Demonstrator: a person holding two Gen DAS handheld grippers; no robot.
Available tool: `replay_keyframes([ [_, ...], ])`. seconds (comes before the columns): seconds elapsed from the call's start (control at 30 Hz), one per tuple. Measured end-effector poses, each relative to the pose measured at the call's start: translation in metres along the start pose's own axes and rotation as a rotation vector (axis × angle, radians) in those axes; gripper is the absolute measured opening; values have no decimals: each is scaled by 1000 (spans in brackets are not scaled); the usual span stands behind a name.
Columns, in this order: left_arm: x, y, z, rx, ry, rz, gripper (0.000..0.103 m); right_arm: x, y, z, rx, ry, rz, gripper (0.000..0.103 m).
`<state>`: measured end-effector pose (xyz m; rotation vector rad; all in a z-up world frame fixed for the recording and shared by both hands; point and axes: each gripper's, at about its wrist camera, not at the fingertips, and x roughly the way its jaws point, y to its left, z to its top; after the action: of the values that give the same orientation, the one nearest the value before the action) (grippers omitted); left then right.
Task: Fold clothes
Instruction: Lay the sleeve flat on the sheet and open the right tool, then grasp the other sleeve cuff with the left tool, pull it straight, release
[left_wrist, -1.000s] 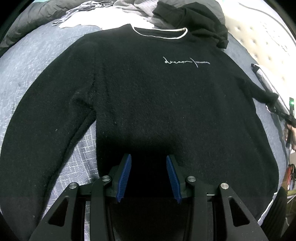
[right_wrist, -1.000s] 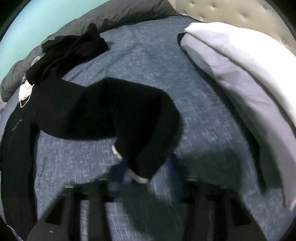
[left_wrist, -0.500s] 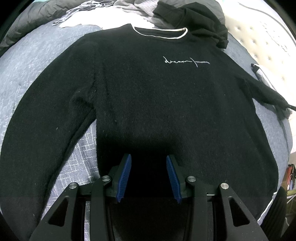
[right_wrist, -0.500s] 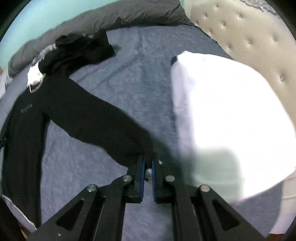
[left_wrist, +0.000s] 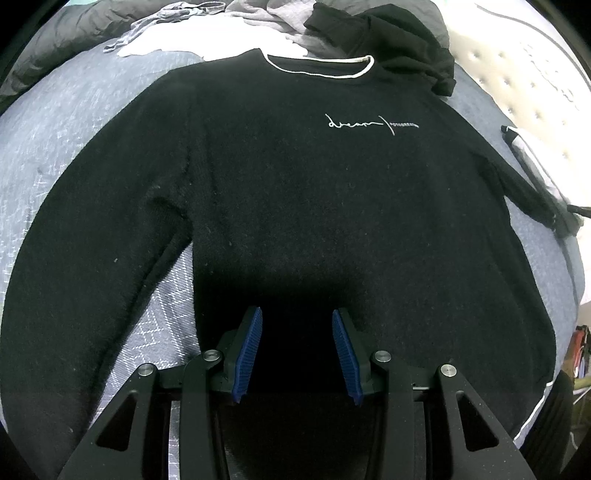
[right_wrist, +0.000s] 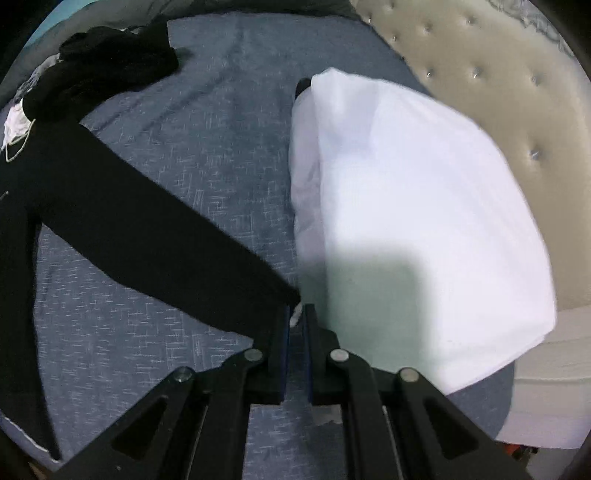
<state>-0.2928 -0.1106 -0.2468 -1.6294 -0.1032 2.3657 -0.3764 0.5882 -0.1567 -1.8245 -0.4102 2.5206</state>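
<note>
A black sweater (left_wrist: 295, 184) with a white neck trim and white script lies front up on the blue-grey bed (left_wrist: 55, 129). My left gripper (left_wrist: 297, 332) is open and empty, hovering over the sweater's hem. My right gripper (right_wrist: 297, 317) is shut on the white-trimmed cuff of the sweater's sleeve (right_wrist: 147, 229), which is stretched out straight from the body toward the pillow. The right gripper and sleeve end also show at the right edge of the left wrist view (left_wrist: 565, 221).
A white pillow (right_wrist: 406, 221) lies right of the right gripper against the tufted beige headboard (right_wrist: 498, 92). A crumpled black garment (right_wrist: 110, 62) and grey and white clothes (left_wrist: 184, 33) lie beyond the sweater's collar. The bed edge is near the hem.
My right gripper closed on the sleeve cuff and pulled the bent sleeve out straight toward the pillow. The left gripper has not moved.
</note>
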Motion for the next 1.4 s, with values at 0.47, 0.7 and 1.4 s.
replay_keyframes([
  [0.47,-39,18,-10,-46,-62,31,43,-1,88,6,-57,-77,169,7],
  [0.7,-73,52,-35,-110,-98,68,43,-2,155,-1,-71,-109,264,7],
  [1.4,-165,223,-156,-364,-137,238,43,-55,233,-30,-114,-158,338,7],
])
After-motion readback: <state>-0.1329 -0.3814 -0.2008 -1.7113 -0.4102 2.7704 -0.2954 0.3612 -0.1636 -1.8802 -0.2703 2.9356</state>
